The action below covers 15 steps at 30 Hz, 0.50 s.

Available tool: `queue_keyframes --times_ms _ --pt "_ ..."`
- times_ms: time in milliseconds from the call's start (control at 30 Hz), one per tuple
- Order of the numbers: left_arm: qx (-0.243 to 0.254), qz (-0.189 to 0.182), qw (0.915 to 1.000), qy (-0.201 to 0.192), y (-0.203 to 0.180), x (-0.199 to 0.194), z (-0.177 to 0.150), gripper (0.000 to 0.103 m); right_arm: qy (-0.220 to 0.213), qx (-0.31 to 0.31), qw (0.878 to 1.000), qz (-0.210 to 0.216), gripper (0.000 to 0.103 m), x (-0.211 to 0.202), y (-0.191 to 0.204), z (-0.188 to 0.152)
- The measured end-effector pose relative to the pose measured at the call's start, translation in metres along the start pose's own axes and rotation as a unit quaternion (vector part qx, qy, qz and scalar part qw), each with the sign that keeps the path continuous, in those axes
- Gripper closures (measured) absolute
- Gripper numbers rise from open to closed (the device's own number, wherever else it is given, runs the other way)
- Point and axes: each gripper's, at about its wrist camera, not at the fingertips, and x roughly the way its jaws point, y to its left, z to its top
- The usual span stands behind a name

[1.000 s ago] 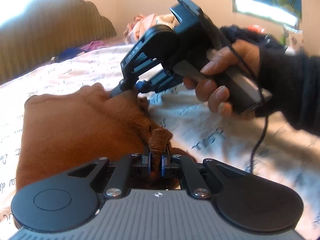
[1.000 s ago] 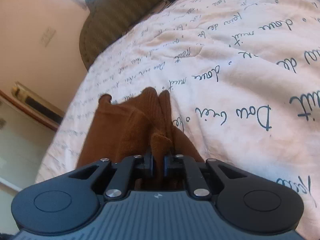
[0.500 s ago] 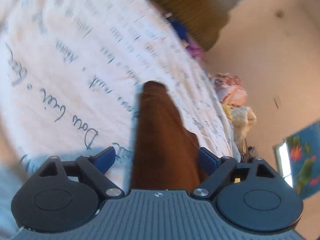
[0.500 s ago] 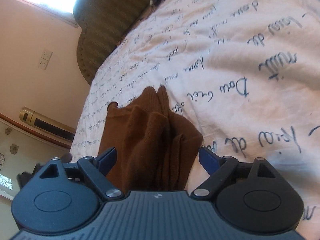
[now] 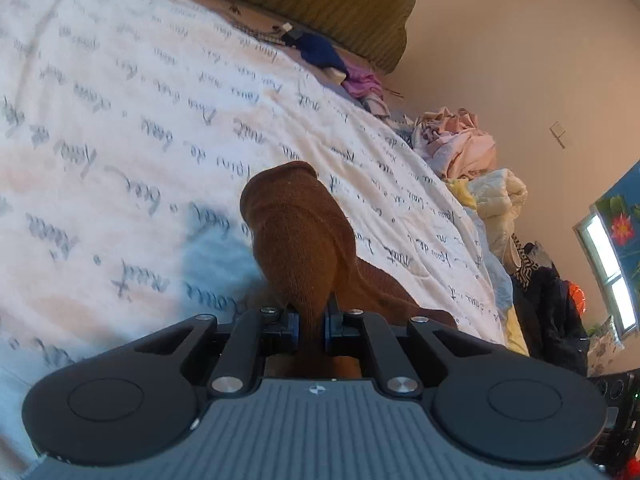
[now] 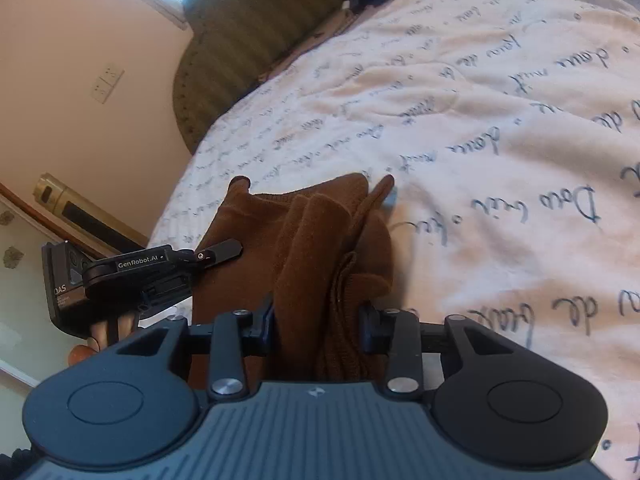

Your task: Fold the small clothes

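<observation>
Risk first: left claw [image 5: 311,322] is pinched on one narrow bunch of the brown knit garment [image 5: 298,236]. Lifting from there would likely rope the cloth and wreck the fold line. Right claw [image 6: 318,320] is closing with a thick wad of layers between its blue pads [image 6: 266,318]; whether they press on the cloth yet can't be told. A grab there could catch too many layers, or slip off the top one and drag the pile askew.

Position: garment lies crumpled on the script-printed bedspread [image 6: 480,120], running forward from both claws. In the right view the left claw comes in from the left at the garment's edge.
</observation>
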Motion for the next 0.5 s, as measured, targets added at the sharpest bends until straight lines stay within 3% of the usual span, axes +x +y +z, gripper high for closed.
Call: queue_keyframes --times_ms 100,167,233,267,300,333,367,400,433,467,500 --pt "0.019 0.037 0.9985 -0.035 0.007 -0.016 0.029 0.092 -0.003 0.015 0.999 0.032 0.066 0.027 0.008 0.012" --pt "0.033 0.064 0.997 -0.029 0.015 -0.01 0.047 0.087 0.001 0.044 0.998 0.052 0.064 0.053 0.004 0.019" --pt "0.033 0.11 0.993 -0.028 0.029 -0.003 0.052 0.082 0.014 0.059 0.998 0.025 0.055 0.081 -0.005 0.021" --pt "0.022 0.115 0.993 -0.018 0.036 -0.005 0.05 0.082 0.025 0.077 0.997 -0.003 0.045 0.091 -0.012 0.02" --pt "0.008 0.099 0.995 -0.009 0.043 -0.012 0.045 0.078 0.021 0.097 0.995 0.008 0.047 0.09 -0.017 0.017" --pt "0.002 0.074 0.9973 -0.007 0.048 -0.023 0.036 0.072 0.015 0.112 0.993 0.023 0.045 0.082 -0.019 0.013" --pt "0.008 0.052 0.9986 -0.006 0.049 -0.035 0.026 0.051 0.012 0.115 0.993 0.033 0.036 0.073 -0.018 0.01" --pt "0.012 0.036 0.9993 -0.004 0.051 -0.045 0.013 0.024 0.007 0.103 0.994 0.037 0.025 0.062 -0.015 0.005" --pt "0.013 0.023 0.9997 0.0 0.054 -0.054 -0.001 0.014 0.005 0.087 0.996 0.033 0.021 0.052 -0.011 0.0" --pt "0.007 0.013 0.9999 0.004 0.056 -0.062 -0.016 0.009 0.009 0.075 0.997 0.026 0.019 0.044 -0.008 -0.005" --pt "0.001 0.0 1.0 0.009 0.059 -0.068 -0.029 0.011 0.017 0.069 0.997 0.022 0.019 0.037 -0.006 -0.01"
